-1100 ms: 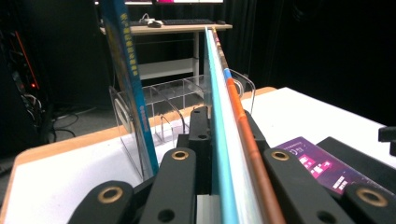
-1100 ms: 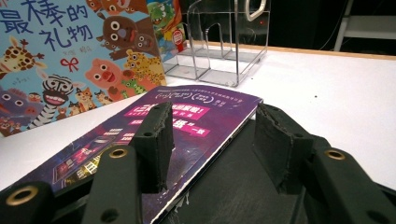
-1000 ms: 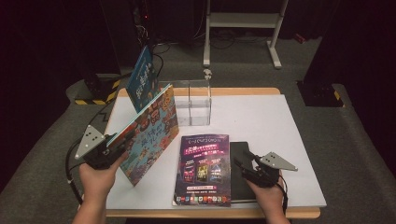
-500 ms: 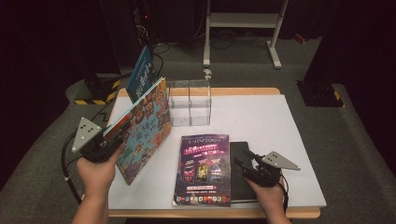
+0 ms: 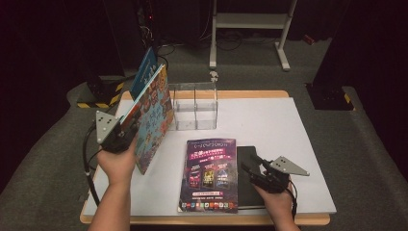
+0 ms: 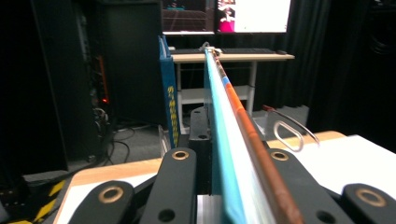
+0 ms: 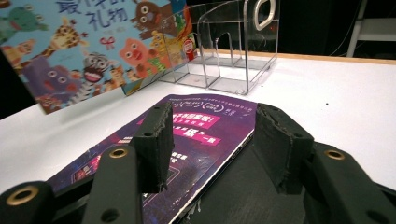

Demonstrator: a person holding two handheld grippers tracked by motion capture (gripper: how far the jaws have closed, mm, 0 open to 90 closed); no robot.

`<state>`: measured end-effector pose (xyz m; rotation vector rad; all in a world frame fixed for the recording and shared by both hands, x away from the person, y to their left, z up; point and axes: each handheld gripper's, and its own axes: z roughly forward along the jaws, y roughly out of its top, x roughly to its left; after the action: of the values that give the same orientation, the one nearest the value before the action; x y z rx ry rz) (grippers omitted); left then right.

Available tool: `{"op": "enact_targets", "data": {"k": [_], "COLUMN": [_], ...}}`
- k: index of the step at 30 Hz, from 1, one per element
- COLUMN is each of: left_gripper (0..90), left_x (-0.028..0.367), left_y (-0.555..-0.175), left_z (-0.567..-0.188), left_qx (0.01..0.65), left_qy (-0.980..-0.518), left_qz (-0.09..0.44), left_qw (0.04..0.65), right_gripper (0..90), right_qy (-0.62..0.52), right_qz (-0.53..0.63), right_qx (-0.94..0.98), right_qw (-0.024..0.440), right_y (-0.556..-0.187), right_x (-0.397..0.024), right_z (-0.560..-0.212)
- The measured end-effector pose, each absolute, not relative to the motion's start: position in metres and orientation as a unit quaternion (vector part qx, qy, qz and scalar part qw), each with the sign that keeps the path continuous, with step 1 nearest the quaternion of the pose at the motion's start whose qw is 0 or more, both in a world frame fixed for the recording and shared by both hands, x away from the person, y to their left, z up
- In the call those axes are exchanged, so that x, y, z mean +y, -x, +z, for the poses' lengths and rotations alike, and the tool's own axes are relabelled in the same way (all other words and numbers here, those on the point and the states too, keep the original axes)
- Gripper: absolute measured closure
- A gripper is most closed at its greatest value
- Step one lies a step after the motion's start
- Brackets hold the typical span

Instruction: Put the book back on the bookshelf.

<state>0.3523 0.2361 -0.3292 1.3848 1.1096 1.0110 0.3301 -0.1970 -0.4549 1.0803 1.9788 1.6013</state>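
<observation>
the white table (image 5: 269, 125) is the biggest thing here, and the clear rack (image 5: 195, 106) stands near its far edge. that rack is the landmark, with slots made to hold books standing up.

just left of the rack, the picture book (image 5: 151, 115) with the animal cover is up off the table and tipped onto its edge. the left gripper (image 5: 126, 137) is clamped tight on its near bottom corner, so the book stays stiff and upright, probably so it can slide down into a slot. a blue book (image 5: 144, 72) stands behind it, farther left of the rack.

in front of the rack, toward the person, the purple magazine (image 5: 209, 175) lies flat, with a black book (image 5: 248, 178) partly under its right side.

the right gripper (image 5: 252, 169) rests low over the black book, in front and right of the rack. its jaws stand half wide with nothing between them, maybe waiting for its turn.
</observation>
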Motion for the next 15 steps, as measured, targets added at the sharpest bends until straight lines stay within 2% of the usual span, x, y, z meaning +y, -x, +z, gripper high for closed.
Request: {"op": "enact_targets", "data": {"k": [6,15], "left_gripper": [80.9,80.9], "left_x": [0.217,0.210], "left_y": [-0.379,-0.397], "left_z": [-0.333,-0.350], "left_qx": [0.462,0.478], "left_qy": [-0.562,-0.555], "left_qz": [0.460,0.457], "left_qw": [0.508,0.505], "right_gripper": [47.5,47.5], "right_qy": [-0.384,-0.384], "right_qz": [0.569,0.571], "right_qx": [0.704,0.704], "right_qw": [0.184,0.177], "right_y": [-0.331,-0.332], "right_x": [-0.197,-0.196], "right_z": [-0.456,-0.458]}}
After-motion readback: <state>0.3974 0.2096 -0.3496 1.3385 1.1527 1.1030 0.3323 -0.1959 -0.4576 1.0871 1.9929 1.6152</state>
